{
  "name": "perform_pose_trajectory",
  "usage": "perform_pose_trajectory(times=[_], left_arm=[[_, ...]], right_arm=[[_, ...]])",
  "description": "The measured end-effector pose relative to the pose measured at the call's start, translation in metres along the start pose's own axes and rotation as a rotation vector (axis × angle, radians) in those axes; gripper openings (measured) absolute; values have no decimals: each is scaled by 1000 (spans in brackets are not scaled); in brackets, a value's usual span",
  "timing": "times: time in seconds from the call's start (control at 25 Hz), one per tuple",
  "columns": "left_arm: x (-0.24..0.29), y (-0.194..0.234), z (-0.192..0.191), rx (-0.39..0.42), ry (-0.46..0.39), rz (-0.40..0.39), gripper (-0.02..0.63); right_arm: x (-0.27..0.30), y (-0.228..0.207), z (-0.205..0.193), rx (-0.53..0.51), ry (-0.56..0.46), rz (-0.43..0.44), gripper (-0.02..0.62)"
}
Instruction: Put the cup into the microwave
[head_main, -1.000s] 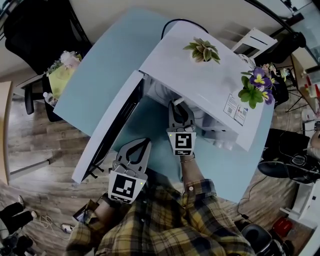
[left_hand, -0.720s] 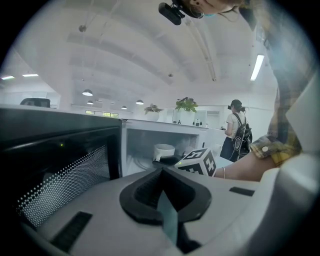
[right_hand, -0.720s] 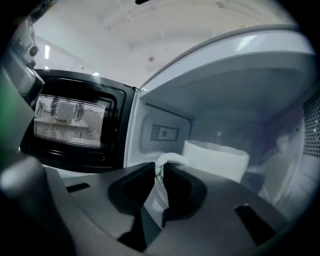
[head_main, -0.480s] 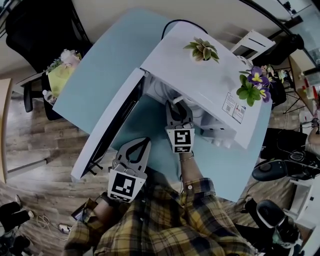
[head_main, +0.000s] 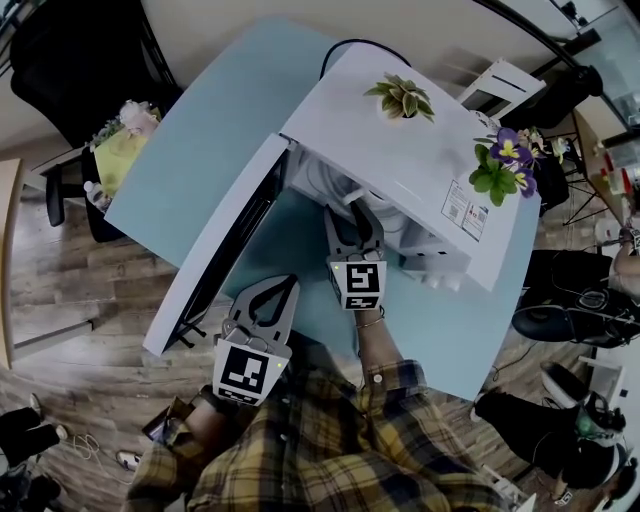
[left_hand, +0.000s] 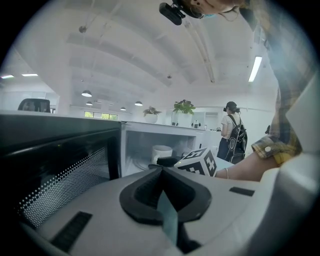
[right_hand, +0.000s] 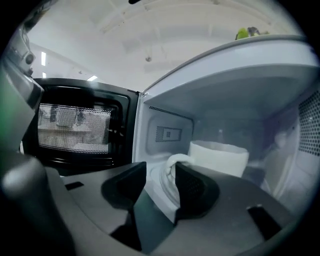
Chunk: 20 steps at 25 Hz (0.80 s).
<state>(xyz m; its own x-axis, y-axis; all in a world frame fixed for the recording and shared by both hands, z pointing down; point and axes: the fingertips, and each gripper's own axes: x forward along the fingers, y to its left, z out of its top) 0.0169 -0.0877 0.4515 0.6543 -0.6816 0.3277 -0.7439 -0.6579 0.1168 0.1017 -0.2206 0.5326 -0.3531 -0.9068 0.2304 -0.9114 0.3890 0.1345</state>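
I see the white microwave (head_main: 400, 150) in the upper middle of the head view. It sits on the light blue tabletop (head_main: 200, 140). Its door (head_main: 215, 270) swings wide open toward the lower left.

The white cup (right_hand: 220, 157) stands upright on the floor inside the microwave. It shows in the right middle of the right tool's view.

My right tool (right_hand: 159, 182) reaches into the open front. Its jaws have just been opening and now stand wide. The cup's handle (right_hand: 174, 167) sits between them, close to the jaw on the right of that view. The other jaw is well clear of it. I cannot tell if the near jaw touches the handle.

My left tool (head_main: 287, 285) hangs at the lower middle of the head view, just beside the open door. Its jaws are pressed together and empty. In its own view the cup shows small in the middle, just behind the right tool's marker cube (left_hand: 198, 162).

A green plant (head_main: 403, 100) and purple flowers (head_main: 500, 165) stand on top of the microwave.
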Motion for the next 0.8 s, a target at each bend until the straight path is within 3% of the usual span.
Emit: perform_pose_trajectory(times=[0.52,0.8], left_arm=[[-9,1,15,20,-39,8,-8],[-17,-1,36,41,-88,16,-8]], right_arm=[[-47,-7,8,43,14,-15,164],[-85,-9,36,75,-41,5,163]])
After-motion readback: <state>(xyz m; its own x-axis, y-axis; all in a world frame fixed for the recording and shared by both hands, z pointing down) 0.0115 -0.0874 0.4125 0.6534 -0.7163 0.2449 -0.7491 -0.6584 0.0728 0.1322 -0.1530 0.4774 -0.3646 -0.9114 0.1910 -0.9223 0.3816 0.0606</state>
